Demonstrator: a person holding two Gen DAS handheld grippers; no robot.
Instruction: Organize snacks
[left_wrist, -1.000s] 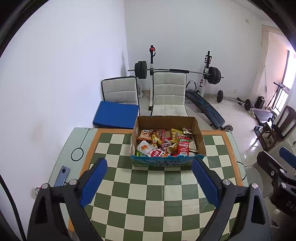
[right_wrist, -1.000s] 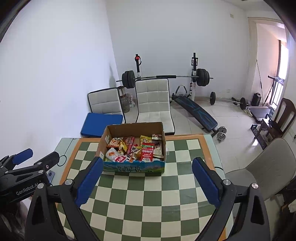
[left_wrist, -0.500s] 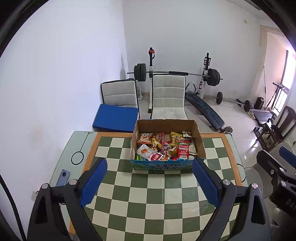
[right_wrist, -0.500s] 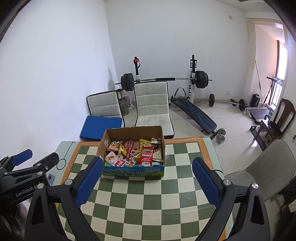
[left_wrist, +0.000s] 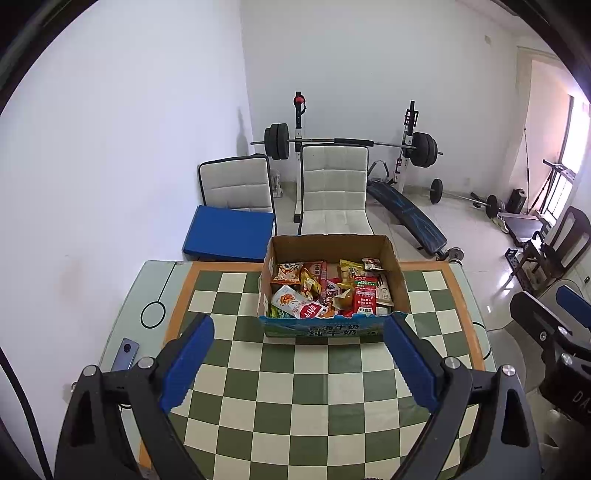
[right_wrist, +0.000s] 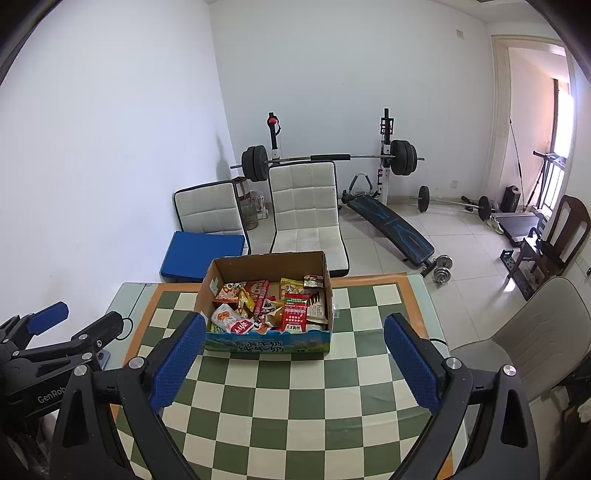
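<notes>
An open cardboard box (left_wrist: 332, 245) (right_wrist: 271, 264) full of several mixed snack packets (left_wrist: 325, 291) (right_wrist: 273, 306) stands at the far side of a green-and-white checkered table (left_wrist: 306, 387) (right_wrist: 295, 398). My left gripper (left_wrist: 297, 360) hangs open above the near half of the table, well short of the box, with nothing between its blue pads. My right gripper (right_wrist: 295, 356) is also open and empty, held back from the box at about the same distance. The left gripper (right_wrist: 55, 332) shows at the left edge of the right wrist view.
A phone (left_wrist: 125, 354) lies on the table's glass left margin. Beyond the table stand two white padded chairs (left_wrist: 332, 192), a blue mat (left_wrist: 229, 232) and a barbell rack (left_wrist: 351, 142). A grey chair (right_wrist: 532, 343) stands at the table's right side.
Both grippers have pulled back and risen a little, so the box and table look smaller and lower in each view. Both stay open.
</notes>
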